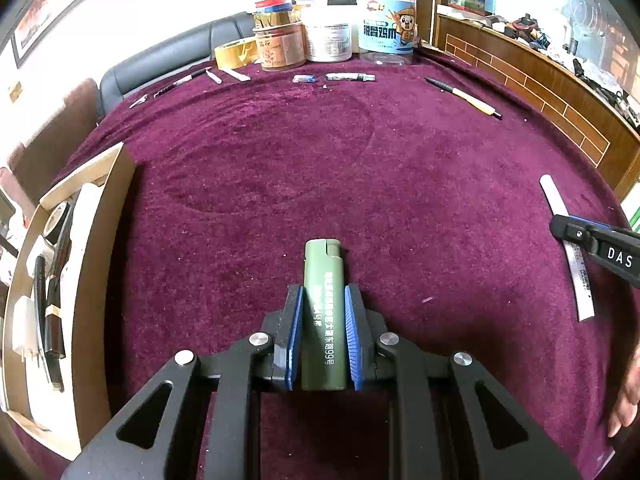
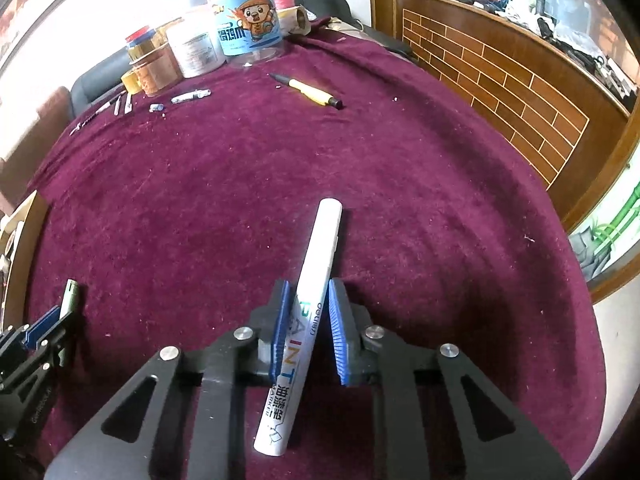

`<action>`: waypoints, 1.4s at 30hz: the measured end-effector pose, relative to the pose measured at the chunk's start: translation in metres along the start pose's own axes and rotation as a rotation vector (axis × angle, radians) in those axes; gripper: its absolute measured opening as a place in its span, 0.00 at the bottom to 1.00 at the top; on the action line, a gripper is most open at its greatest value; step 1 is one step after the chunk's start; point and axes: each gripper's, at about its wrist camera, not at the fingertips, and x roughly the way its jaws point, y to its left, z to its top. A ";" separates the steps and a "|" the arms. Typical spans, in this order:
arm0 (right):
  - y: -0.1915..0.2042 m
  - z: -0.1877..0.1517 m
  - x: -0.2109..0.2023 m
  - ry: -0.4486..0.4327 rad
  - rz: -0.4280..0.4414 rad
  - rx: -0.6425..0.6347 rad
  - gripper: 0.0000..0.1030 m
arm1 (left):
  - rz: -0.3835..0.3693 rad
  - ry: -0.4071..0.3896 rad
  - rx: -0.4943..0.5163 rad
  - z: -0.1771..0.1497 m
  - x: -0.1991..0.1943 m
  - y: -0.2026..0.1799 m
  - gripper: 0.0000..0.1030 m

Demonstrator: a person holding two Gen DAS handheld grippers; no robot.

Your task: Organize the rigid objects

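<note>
My left gripper (image 1: 323, 298) is shut on a green lighter (image 1: 324, 312) that points forward over the purple cloth. My right gripper (image 2: 307, 294) is shut on a white paint marker (image 2: 308, 304), tilted slightly right. In the left wrist view the right gripper (image 1: 560, 226) shows at the right edge with the marker (image 1: 566, 240). In the right wrist view the left gripper (image 2: 48, 316) shows at the lower left with the lighter (image 2: 69, 294). A wooden tray (image 1: 102, 240) at the left holds a charger, tape and dark items.
Jars and tubs (image 1: 328, 32) and a tape roll (image 1: 236, 53) stand along the table's far edge. A yellow pen (image 1: 464, 97), a silver marker (image 1: 350, 77), a small clear item (image 1: 303, 78) and thin tools (image 1: 188, 79) lie near them. A wooden counter (image 1: 540, 80) stands at the right.
</note>
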 end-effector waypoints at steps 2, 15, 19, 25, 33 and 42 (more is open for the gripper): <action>0.002 0.001 0.001 0.001 -0.008 -0.012 0.17 | -0.002 0.000 -0.002 0.000 0.000 0.000 0.16; 0.023 0.002 0.006 0.033 -0.020 -0.086 0.49 | -0.027 0.004 -0.015 0.000 0.000 0.004 0.16; 0.018 0.002 0.005 0.025 -0.046 -0.086 0.28 | -0.036 0.003 -0.020 0.000 0.001 0.005 0.16; 0.010 0.001 0.003 0.019 -0.035 -0.092 0.17 | -0.040 -0.009 -0.024 -0.001 0.001 0.006 0.18; -0.012 0.003 0.001 0.023 0.180 0.025 0.45 | -0.153 -0.050 -0.024 -0.006 0.000 0.006 0.50; -0.018 -0.001 -0.017 -0.020 0.255 0.073 0.48 | -0.237 -0.063 -0.048 -0.005 -0.001 0.011 0.62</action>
